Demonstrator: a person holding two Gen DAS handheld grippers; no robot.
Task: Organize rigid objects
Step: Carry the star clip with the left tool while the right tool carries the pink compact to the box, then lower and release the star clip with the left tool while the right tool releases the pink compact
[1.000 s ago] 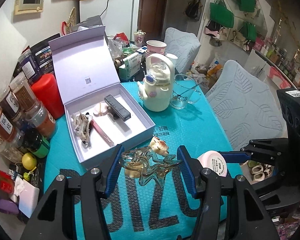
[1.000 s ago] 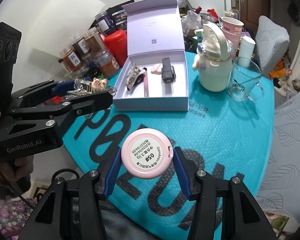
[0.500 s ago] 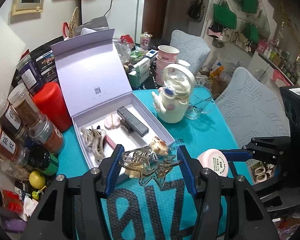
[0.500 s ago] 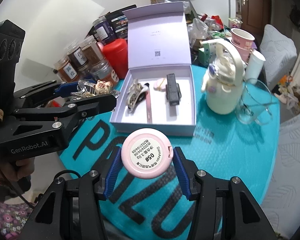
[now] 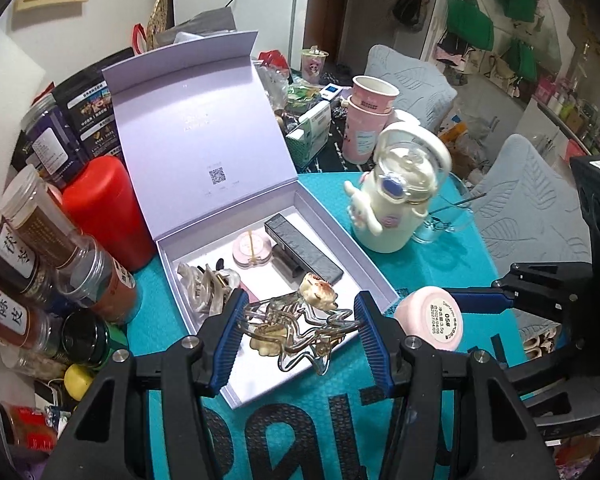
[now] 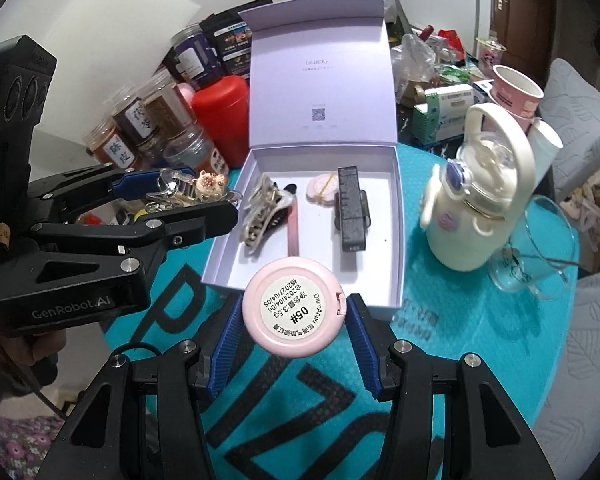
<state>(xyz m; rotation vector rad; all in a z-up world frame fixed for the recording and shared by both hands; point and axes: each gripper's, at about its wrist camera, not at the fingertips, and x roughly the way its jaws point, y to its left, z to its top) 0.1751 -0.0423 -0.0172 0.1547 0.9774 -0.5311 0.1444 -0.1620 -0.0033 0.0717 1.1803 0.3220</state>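
Observation:
My left gripper [image 5: 298, 330] is shut on a clear star-shaped hair clip [image 5: 300, 326] with a small bear charm, held over the near edge of the open lilac box [image 5: 374, 276]. My right gripper [image 6: 294, 322] is shut on a round pink compact [image 6: 294, 306] with a white label, held just in front of the box [image 6: 396, 216]. The box holds a hair claw [image 6: 260, 208], a pink stick [image 6: 292, 228], a pink round piece [image 6: 322, 188] and a black rectangular case [image 6: 350, 208]. The left gripper and its clip [image 6: 192, 188] also show at the left of the right wrist view.
A cream kettle-shaped bottle [image 5: 400, 196] and a glass mug [image 6: 532, 248] stand right of the box on the teal mat [image 5: 432, 268]. A red canister [image 5: 100, 208] and several spice jars [image 5: 40, 248] crowd the left. Pink paper cups [image 5: 368, 116] and clutter stand behind.
Both grippers have moved closer to the open box with their objects still held. The hair clip now hangs over the box's near edge.

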